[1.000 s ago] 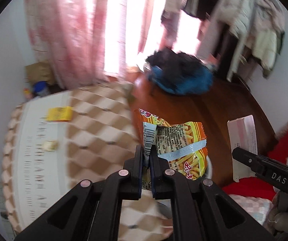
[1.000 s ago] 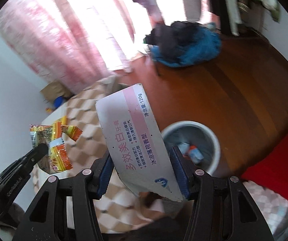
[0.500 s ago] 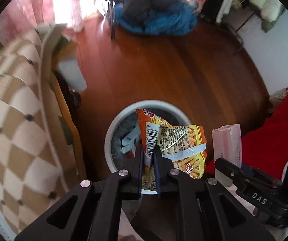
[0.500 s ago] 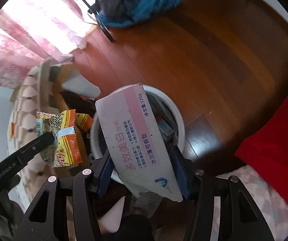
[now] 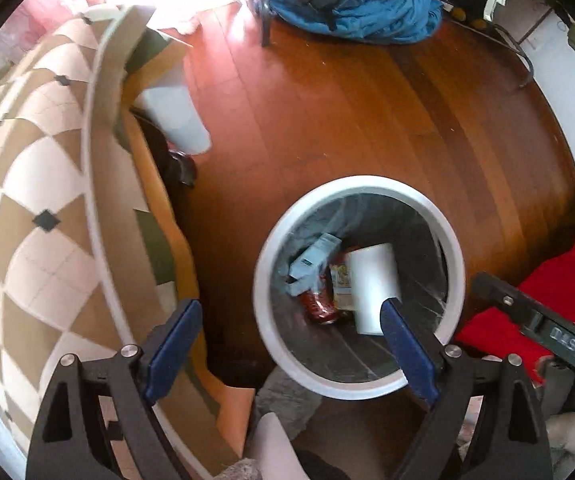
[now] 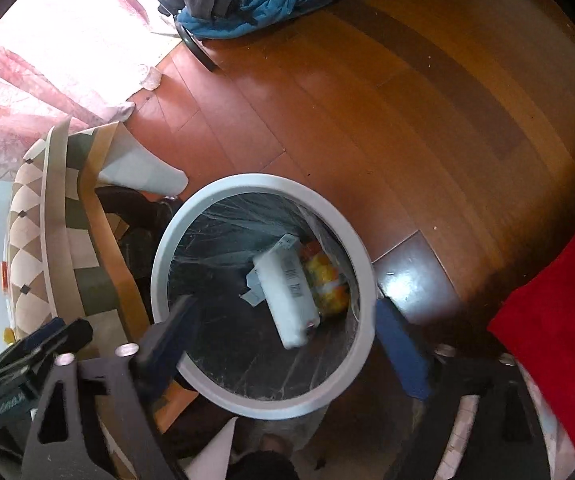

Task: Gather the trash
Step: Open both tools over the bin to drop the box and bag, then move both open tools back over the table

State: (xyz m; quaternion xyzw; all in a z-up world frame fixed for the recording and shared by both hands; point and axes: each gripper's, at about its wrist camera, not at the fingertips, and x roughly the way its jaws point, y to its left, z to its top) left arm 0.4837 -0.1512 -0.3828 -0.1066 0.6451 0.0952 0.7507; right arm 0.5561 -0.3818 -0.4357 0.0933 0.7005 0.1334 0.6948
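Left hand-held gripper (image 5: 287, 334), right hand-held gripper (image 6: 279, 338): both spread apart, empty, poised above round white-rimmed bin (image 5: 265, 248) for dropping; white carton (image 6: 287, 292) inside.

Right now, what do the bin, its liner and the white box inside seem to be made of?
The bin looks like matte pale plastic: a smooth, even moulded rim. Its liner seems thin clear plastic film, creased and glinting. The white box is probably coated cardboard, with flat printed faces and sharp edges. Both hand-held grippers, left and right, are open above it.
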